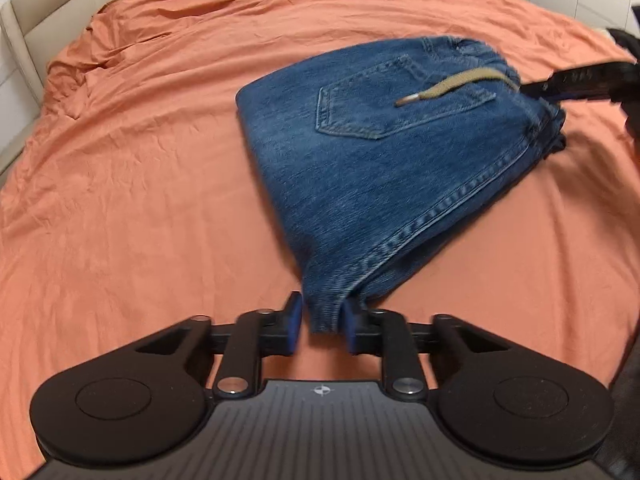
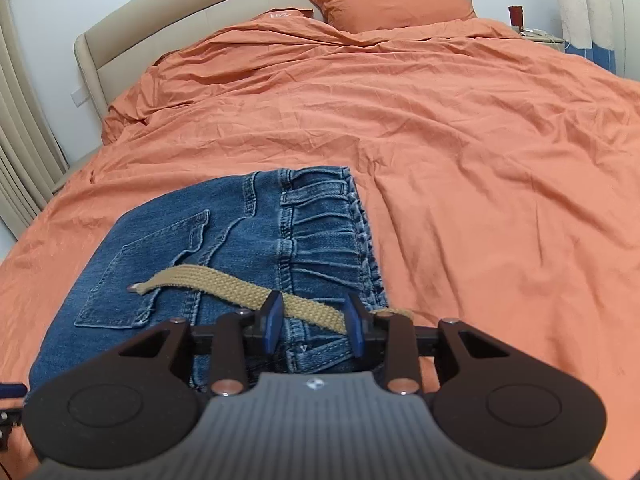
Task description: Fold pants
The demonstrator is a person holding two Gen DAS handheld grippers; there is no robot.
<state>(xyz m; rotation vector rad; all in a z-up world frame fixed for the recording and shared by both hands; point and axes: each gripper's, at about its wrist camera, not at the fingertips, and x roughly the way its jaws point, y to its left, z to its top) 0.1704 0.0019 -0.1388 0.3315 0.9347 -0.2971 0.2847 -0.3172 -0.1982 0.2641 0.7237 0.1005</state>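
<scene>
Jeans (image 1: 384, 160) lie folded into a compact bundle on the orange bedspread (image 1: 140, 160), back pocket (image 1: 392, 104) facing up, so most of the folding looks done already. A corner of the bundle stands between the blue pads of the left gripper (image 1: 322, 322). The fingers look closed on that denim corner, which rises a little off the bed toward the tool, probably so the bundle can be tugged square or shifted as one piece.

At the other end, the right gripper (image 2: 314, 320) sits at the gathered waistband (image 2: 320, 232). Its fingers stand apart with the tan drawstring (image 2: 240, 284) and the waistband edge passing between them. The pads appear spread wider than the cloth, so this side looks open, not clamped, though the fabric under the tool body is hidden. From the left wrist view the same tool shows as a dark shape at the far right edge of the jeans.

Holding opposite ends likely keeps the layers from sliding apart on the soft, wrinkled cover. The loose drawstring lies across the pocket and could snag or trail out of the fold if the bundle is moved. Pillows (image 2: 388, 0) rest well apart at the headboard (image 2: 180, 36).
</scene>
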